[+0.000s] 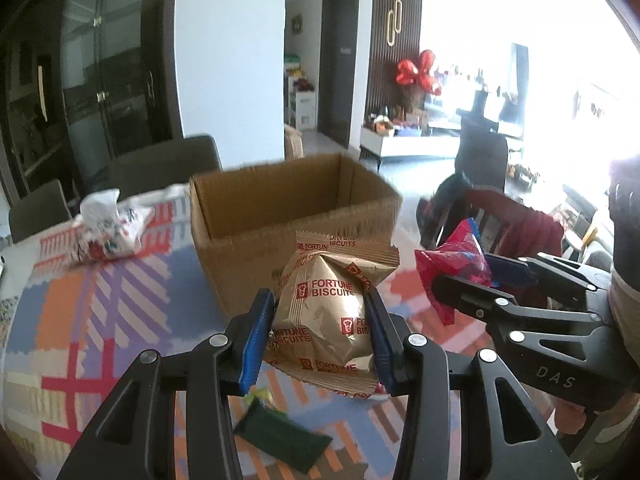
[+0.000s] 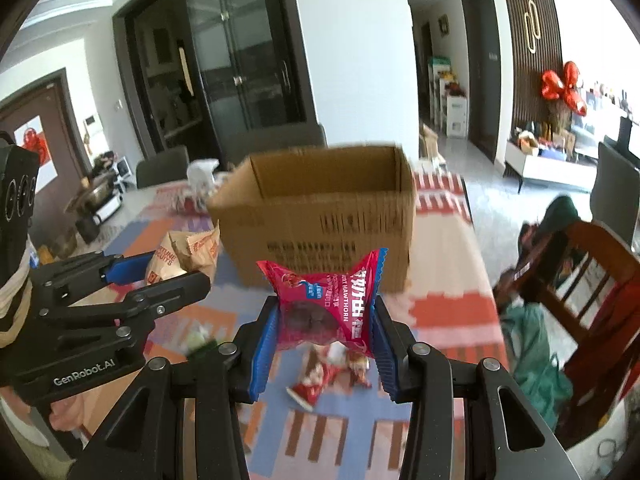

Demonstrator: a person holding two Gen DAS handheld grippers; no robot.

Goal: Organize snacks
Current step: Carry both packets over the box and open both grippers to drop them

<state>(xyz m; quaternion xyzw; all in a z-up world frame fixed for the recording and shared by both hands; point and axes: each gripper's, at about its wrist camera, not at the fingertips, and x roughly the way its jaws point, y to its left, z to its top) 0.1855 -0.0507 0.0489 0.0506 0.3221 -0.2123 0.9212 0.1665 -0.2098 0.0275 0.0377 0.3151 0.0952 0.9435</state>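
A patchwork-patterned cloth covers the counter (image 2: 448, 264) in a bright living-dining room with dark glass cabinets and chairs behind, and an open cardboard box (image 1: 288, 216) stands just ahead of both of your grippers. Your left gripper (image 1: 320, 332) has its fingers clamped on a gold biscuit packet (image 1: 324, 320) and your right gripper (image 2: 324, 336) has its fingers clamped on a red hawthorn packet (image 2: 328, 300), both held above the counter short of the box. Both are puffy, slippery wrappers, so either could squirt free or catch the box's near wall, and loose snacks (image 2: 332, 372) lie on the counter below.
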